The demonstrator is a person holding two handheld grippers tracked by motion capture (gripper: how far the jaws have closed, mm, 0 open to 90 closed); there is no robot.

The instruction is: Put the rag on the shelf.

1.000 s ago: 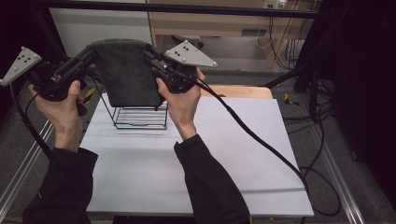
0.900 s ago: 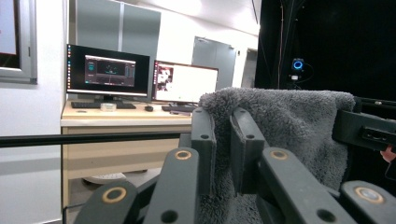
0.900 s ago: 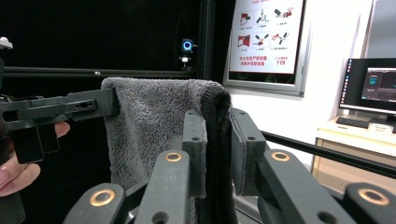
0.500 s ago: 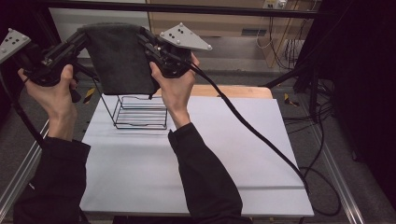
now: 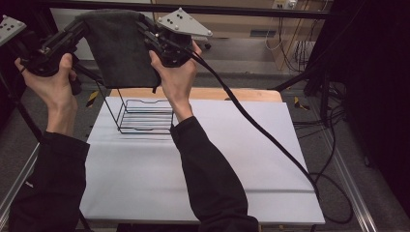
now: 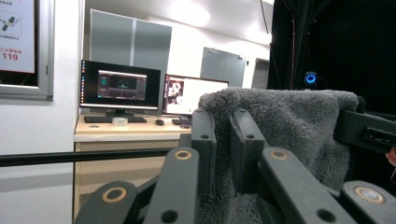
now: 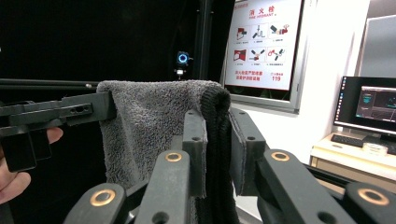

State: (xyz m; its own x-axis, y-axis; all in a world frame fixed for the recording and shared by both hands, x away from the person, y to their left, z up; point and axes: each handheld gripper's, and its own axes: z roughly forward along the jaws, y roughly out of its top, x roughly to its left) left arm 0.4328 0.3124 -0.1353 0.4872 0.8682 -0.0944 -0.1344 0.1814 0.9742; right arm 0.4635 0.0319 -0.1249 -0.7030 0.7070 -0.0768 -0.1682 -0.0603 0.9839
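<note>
towel: dark grey fluffy towel (image 5: 123,48) hanging high above black wire rack (image 5: 145,116), spread for draping
left gripper (image 5: 82,29): jaws pinching one top corner
right gripper (image 5: 147,31): pinching other corner, keeping edge taut

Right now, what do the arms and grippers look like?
Both grippers, left gripper and right gripper, are black linkages with brass-ringed pivots and flat black jaws. Each carries a grey triangular plate. A black cable trails from the right one. Sleeves are black; hands bare.
</note>
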